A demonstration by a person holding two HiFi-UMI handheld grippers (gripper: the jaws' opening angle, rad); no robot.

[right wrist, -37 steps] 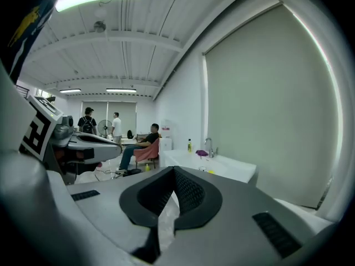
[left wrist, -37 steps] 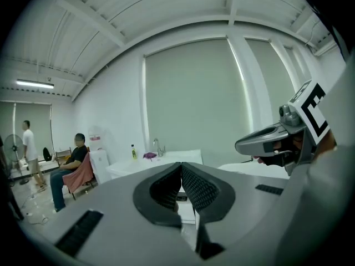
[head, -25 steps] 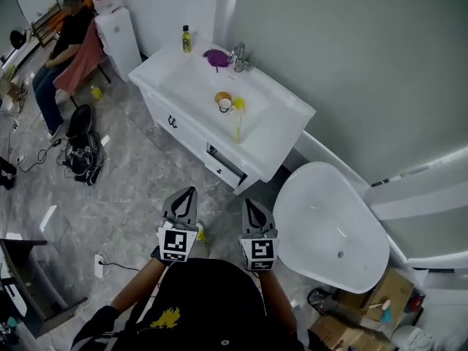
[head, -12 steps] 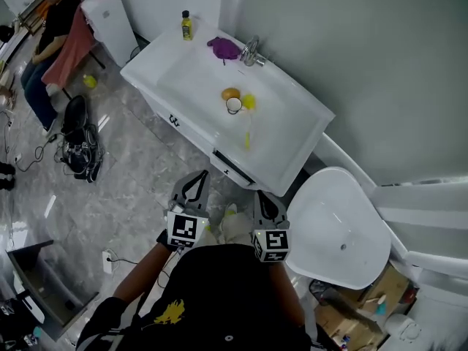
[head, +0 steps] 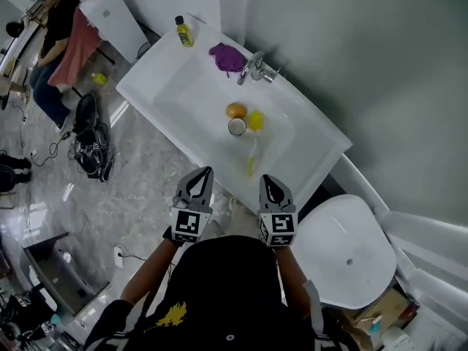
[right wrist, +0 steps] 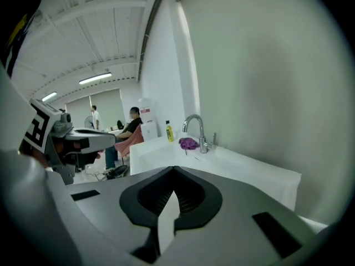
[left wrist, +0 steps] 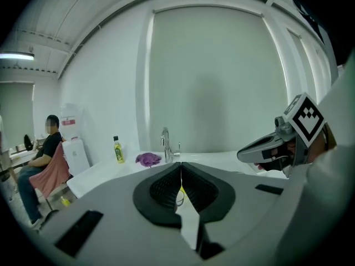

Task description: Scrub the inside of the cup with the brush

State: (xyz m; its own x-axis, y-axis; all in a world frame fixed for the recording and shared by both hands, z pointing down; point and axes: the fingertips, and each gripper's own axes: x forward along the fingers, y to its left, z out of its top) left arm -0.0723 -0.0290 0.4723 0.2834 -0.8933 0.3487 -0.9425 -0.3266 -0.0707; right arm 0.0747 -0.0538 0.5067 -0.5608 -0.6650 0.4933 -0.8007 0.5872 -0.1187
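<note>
At the far left of the head view, a seated person (head: 55,22) occupied a chair beside a white dispenser (head: 110,22), with a dark bag (head: 91,143) on the grey tiled floor (head: 139,196) below them. The white sink unit (head: 157,86) ran diagonally across the centre of the view, and a yellow bottle (head: 182,32) stood upright on its far left corner. The left gripper (head: 206,170) was held over the floor just short of the unit's near edge, well apart from everything in the basin. Its fingers were pressed together into a thin seam, as the left gripper view showed, with nothing between them. A purple cloth (head: 227,55) lay on the counter just left of the faucet (head: 252,68). The cup (head: 237,126) sat inside the basin below the faucet, its white rim facing up and an orange part just behind it. The brush (head: 255,121) lay in the basin with its yellow head touching or just beside the cup's right side and its handle pointing toward the near edge. The right gripper (head: 266,178) was level with the left one, at the unit's near edge, and its fingers were likewise clenched on nothing. A white oval tub (head: 344,247) stood at the right.
</note>
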